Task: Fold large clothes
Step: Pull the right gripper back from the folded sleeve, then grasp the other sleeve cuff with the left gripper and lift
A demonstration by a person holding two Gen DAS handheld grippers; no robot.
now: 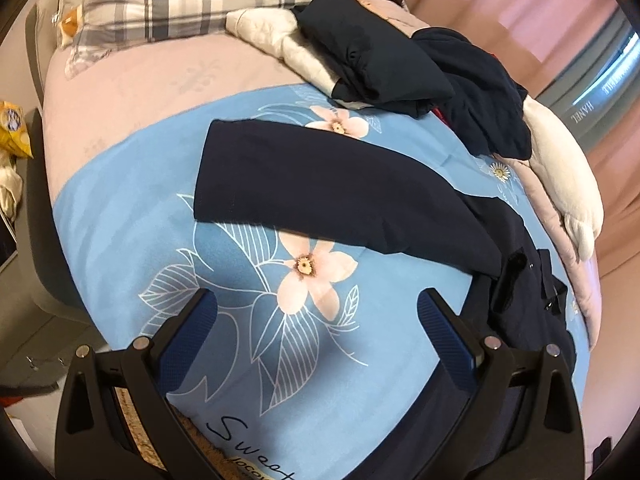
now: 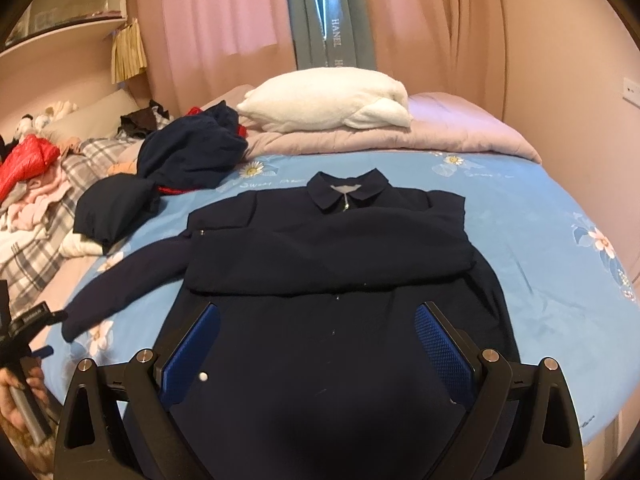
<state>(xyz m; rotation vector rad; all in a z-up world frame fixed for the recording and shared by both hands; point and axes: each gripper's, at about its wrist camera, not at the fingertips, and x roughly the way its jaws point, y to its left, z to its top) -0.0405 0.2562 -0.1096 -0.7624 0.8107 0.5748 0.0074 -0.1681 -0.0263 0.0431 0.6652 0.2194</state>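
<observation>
A large dark navy jacket [image 2: 328, 248] lies flat on the blue floral bedsheet [image 2: 540, 264], collar [image 2: 348, 190] away from me. One sleeve is folded across its chest. The other sleeve [image 2: 120, 292] stretches out to the left on the sheet; it also shows in the left wrist view [image 1: 320, 196]. My right gripper [image 2: 318, 316] is open and empty, just above the jacket's lower front. My left gripper [image 1: 318, 300] is open and empty, over the sheet in front of the outstretched sleeve.
A heap of dark clothes [image 2: 188, 156] and a white pillow [image 2: 328, 100] lie on a folded pink quilt [image 2: 460, 132] at the far side. A plaid pillow [image 1: 180, 0] and more laundry [image 2: 28, 168] lie at the left. Curtains [image 2: 440, 20] hang behind.
</observation>
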